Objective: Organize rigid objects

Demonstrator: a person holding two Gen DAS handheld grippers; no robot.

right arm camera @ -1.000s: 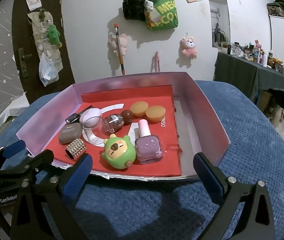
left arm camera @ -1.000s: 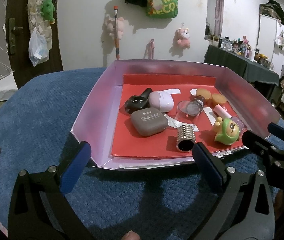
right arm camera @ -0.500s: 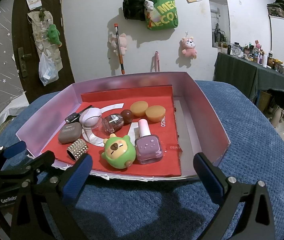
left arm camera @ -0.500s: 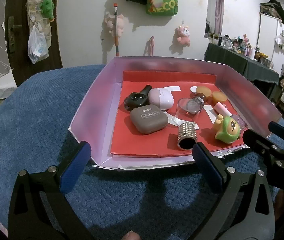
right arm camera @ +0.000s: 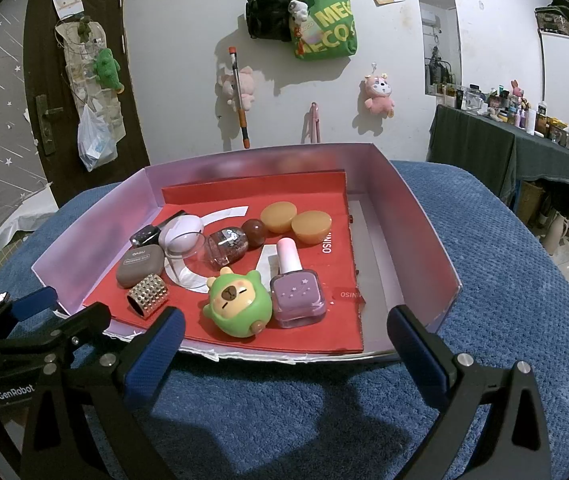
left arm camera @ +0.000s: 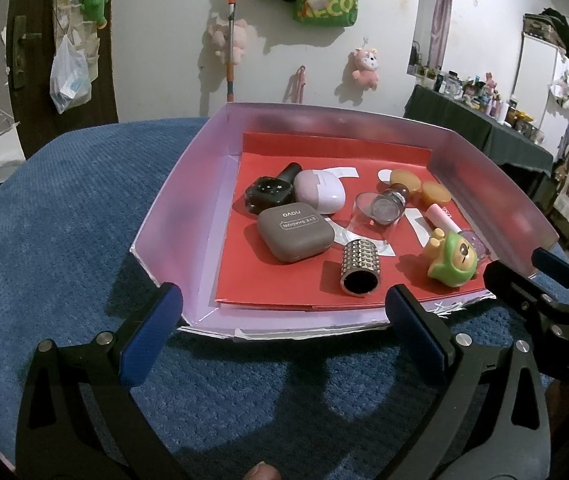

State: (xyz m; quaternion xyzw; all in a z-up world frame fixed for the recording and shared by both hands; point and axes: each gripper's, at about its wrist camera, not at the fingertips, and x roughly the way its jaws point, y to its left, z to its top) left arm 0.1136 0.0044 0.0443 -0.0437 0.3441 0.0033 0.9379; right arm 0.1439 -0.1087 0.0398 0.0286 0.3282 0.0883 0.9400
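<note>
Red-lined tray [right arm camera: 424,240], centre frame, contains every small item, grouped for sorting: toy [right arm camera: 238,304], bottle [right arm camera: 296,286]. I hold both grippers, left [left arm camera: 282,320] and right [right arm camera: 284,344], spread and empty at its near edge.

Blue cloth [left arm camera: 64,208], ribbed weave, under everything. Tray [left arm camera: 188,184] pale lilac-pink on its walls, red liner [left arm camera: 292,280] with white curved markings on the floor. Eyeshadow case [left arm camera: 294,232] taupe-brown, pale lettering. Studded cylinder [left arm camera: 360,266] gold-silver, rows of small studs, black inside. Round toy [right arm camera: 240,304] lime green with a tan face. Nail polish bottle [right arm camera: 296,292] lilac with tiny stars, pink cap. Two round lids [right arm camera: 296,218] amber-yellow. Oval case [left arm camera: 320,192] pale pink. Small faceted bottle [left arm camera: 270,196] black, speckled. Clear cup [left arm camera: 372,224] colourless. Both grippers black-framed with blue fingertips [right arm camera: 152,354].
</note>
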